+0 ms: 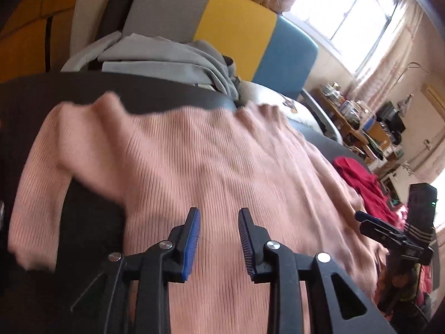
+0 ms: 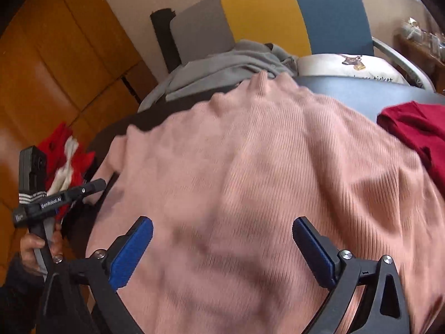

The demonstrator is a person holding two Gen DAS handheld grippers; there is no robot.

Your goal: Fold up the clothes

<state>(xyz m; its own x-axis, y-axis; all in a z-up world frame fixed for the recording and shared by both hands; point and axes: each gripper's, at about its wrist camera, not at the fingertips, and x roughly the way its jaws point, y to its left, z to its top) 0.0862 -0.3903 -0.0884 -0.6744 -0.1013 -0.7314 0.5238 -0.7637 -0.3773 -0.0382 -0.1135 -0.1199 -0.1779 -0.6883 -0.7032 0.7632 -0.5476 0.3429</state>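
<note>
A pink ribbed sweater (image 1: 208, 153) lies spread over a dark padded surface (image 1: 167, 91), one sleeve hanging down at the left. My left gripper (image 1: 219, 211) hovers over its lower middle, jaws a little apart with nothing between the blue pads. In the right wrist view the same sweater (image 2: 264, 153) fills the frame. My right gripper (image 2: 222, 221) stands wide open above it, empty. Each gripper shows in the other's view: the right gripper (image 1: 360, 220) at the sweater's right edge, the left gripper (image 2: 94, 186) at its left edge, held by a hand (image 2: 33, 247).
A grey garment (image 1: 167, 58) lies crumpled behind the sweater, against a grey, yellow and blue chair back (image 1: 236, 25). A dark red garment (image 2: 411, 128) lies at the right, a red-and-white one (image 2: 66, 156) at the left. A white printed cushion (image 2: 347, 66) and a cluttered desk (image 1: 356, 117) stand beyond.
</note>
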